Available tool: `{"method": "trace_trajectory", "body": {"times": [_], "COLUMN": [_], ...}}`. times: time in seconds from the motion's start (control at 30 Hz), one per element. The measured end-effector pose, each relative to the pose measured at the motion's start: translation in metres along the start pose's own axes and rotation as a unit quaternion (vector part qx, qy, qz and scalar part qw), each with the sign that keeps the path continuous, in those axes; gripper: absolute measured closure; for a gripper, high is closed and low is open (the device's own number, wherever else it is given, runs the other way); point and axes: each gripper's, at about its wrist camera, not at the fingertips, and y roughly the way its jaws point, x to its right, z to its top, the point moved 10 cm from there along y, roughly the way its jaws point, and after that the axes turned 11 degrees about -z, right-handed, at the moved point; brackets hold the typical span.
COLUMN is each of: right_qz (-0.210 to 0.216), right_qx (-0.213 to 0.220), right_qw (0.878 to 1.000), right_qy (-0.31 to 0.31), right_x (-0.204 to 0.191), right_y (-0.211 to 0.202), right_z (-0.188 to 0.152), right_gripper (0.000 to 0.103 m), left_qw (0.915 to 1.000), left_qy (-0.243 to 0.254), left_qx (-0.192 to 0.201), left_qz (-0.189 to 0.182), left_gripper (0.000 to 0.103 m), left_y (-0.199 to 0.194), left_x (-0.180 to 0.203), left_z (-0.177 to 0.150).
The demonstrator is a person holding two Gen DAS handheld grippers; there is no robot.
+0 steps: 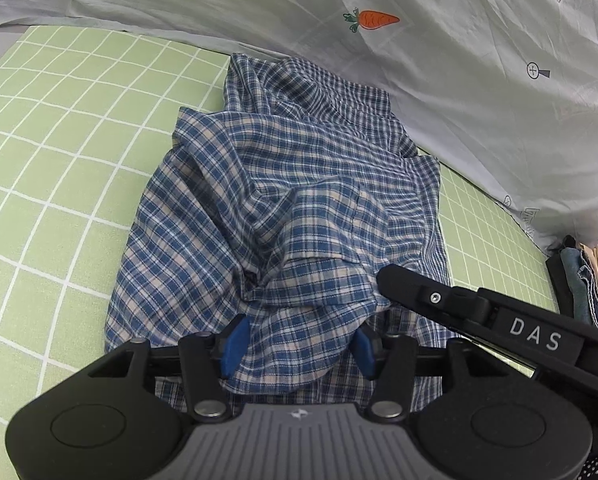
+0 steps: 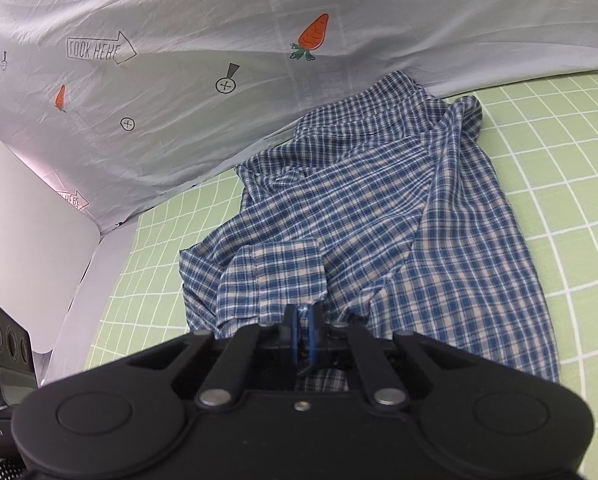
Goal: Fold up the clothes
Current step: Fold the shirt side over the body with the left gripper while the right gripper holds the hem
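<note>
While right tool [image 2: 303, 330] pinches plaid shirt [image 2: 379, 208], "DAS"-marked; left tool [image 1: 297, 350] released.

The left gripper [image 1: 297, 350] is pointing steeply downward with its blue pads [image 1: 235, 344] standing about half apart, plaid cloth bunched between them. The right gripper [image 2: 303, 330] is angling down too, its blue pads [image 2: 294, 330] pinched almost together on a thin fold. In the left wrist view its finger is reaching in from the right.
</note>
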Motion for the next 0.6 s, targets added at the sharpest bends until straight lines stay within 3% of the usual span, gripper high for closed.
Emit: {"method": "trace_trajectory", "body": {"times": [0.23,0.6], "right_qz": [-0.010,-0.030], "right_qx": [0.029,0.006], "right_qw": [1.000,0.998], "right_qy": [0.008,0.052], "right_x": [0.003,0.026], "right_y": [-0.054,-0.110], "right_z": [-0.018,-0.091], "right_gripper": [0.098,0.098], "left_qw": [0.9996,0.9988], "left_qy": [0.019,0.023], "left_qx": [0.016,-0.001], "left_qz": [0.010,0.044], "left_gripper": [0.048,0.048], "left_y": [-0.040,-0.081], "left_x": [0.011,0.022], "left_z": [-0.029,-0.097]}}
